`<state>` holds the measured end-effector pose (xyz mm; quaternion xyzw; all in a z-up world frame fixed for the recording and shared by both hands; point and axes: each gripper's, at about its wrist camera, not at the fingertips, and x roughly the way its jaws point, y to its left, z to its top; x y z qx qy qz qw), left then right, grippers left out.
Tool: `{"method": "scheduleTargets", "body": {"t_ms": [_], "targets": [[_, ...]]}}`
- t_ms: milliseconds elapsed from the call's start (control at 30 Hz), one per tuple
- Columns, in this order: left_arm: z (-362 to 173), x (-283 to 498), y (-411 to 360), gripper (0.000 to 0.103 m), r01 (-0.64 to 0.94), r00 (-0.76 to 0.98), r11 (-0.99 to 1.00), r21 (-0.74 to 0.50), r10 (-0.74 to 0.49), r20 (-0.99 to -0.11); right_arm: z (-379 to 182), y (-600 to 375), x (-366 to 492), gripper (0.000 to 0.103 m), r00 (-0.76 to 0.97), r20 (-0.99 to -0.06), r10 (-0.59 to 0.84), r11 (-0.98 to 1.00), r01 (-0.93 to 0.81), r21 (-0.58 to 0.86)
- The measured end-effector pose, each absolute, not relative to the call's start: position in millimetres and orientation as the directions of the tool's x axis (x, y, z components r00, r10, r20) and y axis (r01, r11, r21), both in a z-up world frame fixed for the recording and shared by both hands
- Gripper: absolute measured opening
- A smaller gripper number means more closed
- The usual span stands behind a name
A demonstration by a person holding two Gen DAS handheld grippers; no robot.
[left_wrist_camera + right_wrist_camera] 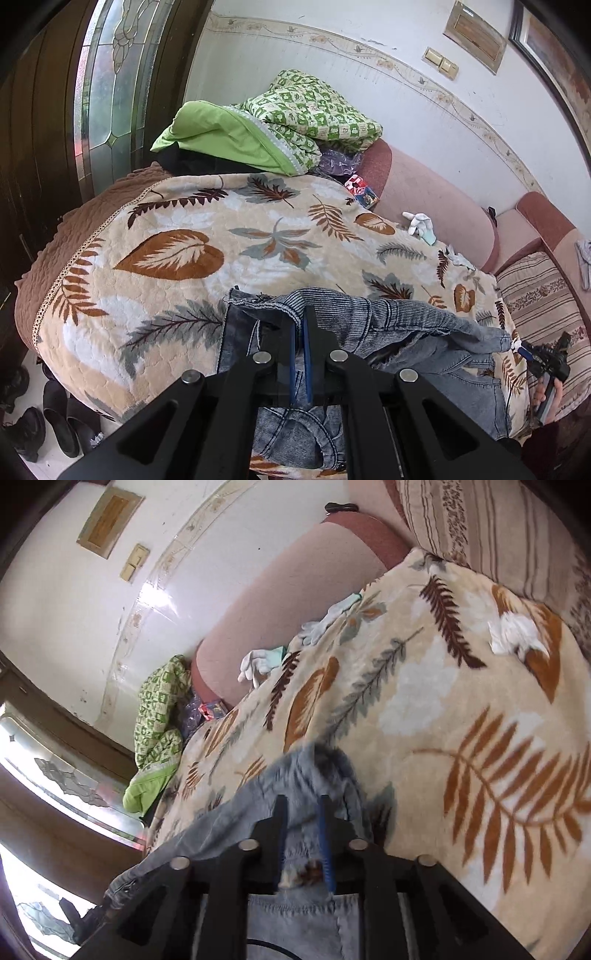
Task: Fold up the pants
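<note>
Blue denim pants (406,325) lie bunched on a leaf-patterned blanket (177,258) spread over a sofa. My left gripper (301,319) is shut on a raised fold of the pants near the frayed hem (258,300). In the right wrist view the pants (236,812) look blurred and run under my right gripper (302,806). Its jaws stand apart, with denim showing in the gap and no pad pressing on it. The left wrist view also shows the right gripper (526,350) at the pants' far right end, held in a hand (546,400).
A green quilt pile (295,118) and a small red-and-blue box (364,192) sit at the back. White gloves (419,223) lie by the pink sofa back (436,206). A striped cushion (535,299) is on the right. Shoes (55,417) stand on the floor by the glass door (110,85).
</note>
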<state>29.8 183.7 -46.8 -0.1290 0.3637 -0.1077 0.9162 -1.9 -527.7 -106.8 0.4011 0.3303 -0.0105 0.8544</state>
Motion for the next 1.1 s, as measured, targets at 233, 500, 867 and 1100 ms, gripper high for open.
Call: {"method": "scheduleTargets", "body": {"t_ms": [233, 500, 867, 1100], "targets": [[-48.6, 33.2, 183.6, 0.004, 0.081, 0.713, 0.945, -0.315, -0.276, -0.644, -117.0, -534.9, 45.1, 0.071, 0.750, -0.589, 0.301, 0.682, 0.262, 0.683], [-54.1, 32.8, 190.7, 0.004, 0.076, 0.711, 0.939, -0.337, -0.288, -0.641, -120.8, -509.2, 69.9, 0.033, 0.708, -0.616, 0.346, 0.748, 0.189, 0.637], [-75.9, 21.2, 216.1, 0.005, 0.226, 0.698, 0.924, -0.308, -0.374, -0.611, -116.8, -440.6, -34.1, 0.025, 0.610, -0.454, 0.649, 0.623, -0.085, 0.778], [-100.6, 27.6, 235.3, 0.005, 0.216, 0.676, 0.921, -0.325, -0.381, -0.631, -120.6, -426.8, -73.1, 0.028, 0.618, -0.430, 0.658, 0.610, -0.102, 0.786]]}}
